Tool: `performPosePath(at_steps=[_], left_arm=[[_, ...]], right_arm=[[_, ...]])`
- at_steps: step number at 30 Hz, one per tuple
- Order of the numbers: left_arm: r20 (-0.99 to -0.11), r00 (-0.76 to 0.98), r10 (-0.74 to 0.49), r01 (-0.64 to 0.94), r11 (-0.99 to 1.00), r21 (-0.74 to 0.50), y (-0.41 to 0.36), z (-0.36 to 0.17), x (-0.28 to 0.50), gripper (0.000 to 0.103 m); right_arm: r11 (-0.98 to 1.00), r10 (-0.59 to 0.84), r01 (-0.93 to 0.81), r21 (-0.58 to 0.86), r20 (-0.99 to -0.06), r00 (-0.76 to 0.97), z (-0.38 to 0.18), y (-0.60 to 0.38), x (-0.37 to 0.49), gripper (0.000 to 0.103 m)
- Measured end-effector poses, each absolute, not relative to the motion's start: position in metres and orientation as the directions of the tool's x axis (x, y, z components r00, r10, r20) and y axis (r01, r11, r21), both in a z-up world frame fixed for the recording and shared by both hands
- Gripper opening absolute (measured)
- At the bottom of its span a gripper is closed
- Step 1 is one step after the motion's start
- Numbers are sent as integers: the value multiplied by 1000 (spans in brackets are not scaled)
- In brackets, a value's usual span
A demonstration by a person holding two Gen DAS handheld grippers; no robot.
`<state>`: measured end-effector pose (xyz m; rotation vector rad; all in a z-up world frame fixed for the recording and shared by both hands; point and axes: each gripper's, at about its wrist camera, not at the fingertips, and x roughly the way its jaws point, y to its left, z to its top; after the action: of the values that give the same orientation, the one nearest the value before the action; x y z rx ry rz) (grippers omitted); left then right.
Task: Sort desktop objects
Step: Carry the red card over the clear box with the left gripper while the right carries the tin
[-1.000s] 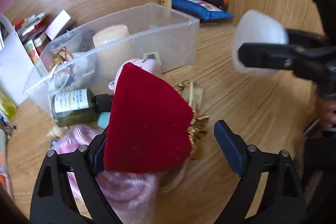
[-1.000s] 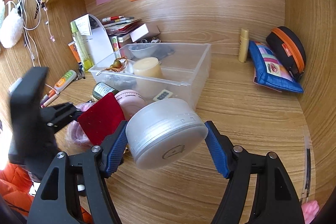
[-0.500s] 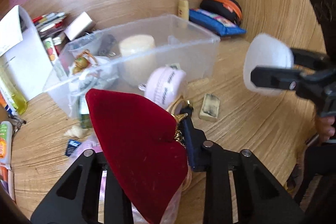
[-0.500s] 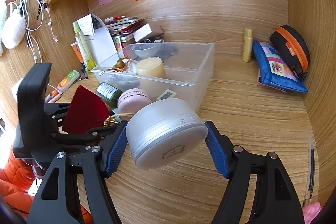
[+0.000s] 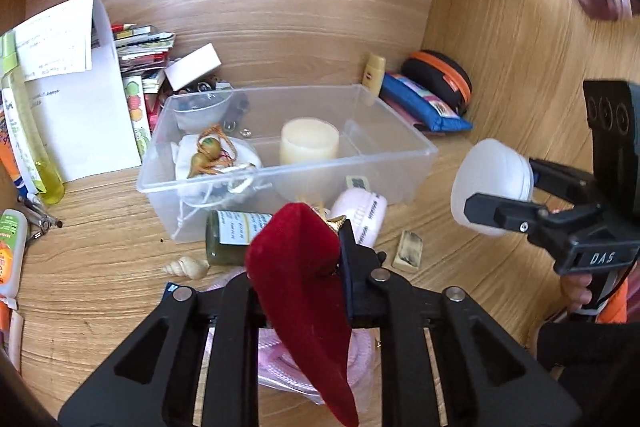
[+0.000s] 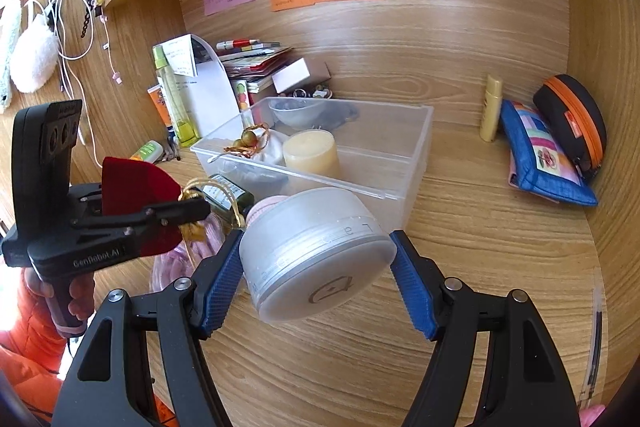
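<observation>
While bottle (image 5: 234, 235) flanks bin (image 5: 400, 163) | shell (image 5: 188, 267) near | eraser (image 5: 408, 255) apart

Red velvet pouch (image 5: 298, 291) w/ gold cord held aloft, frosted white jar (image 6: 316, 255) tilted, both near clear bin (image 5: 416, 147).

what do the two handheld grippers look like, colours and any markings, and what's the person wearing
Both are black plastic pistol-grip tools with silver pivot bolts. The right gripper has textured blue pads on its fingers; white "DAS" lettering shows on its body in the left wrist view. The left gripper has dark blue pads and reads "GenRobot.AI" on its side. Each carries a black block with round holes. An orange sleeve shows.
</observation>
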<state>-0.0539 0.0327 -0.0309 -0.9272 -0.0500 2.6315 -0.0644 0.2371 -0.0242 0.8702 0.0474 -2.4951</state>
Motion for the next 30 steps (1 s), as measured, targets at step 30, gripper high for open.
performPosePath(at_steps=[30], left_arm=[[-482,-821,307,-276,-951,-137,-2,49,-121,17]], right_arm=[[-880,-448,458,126,-538,-713,11,214,-122,68]])
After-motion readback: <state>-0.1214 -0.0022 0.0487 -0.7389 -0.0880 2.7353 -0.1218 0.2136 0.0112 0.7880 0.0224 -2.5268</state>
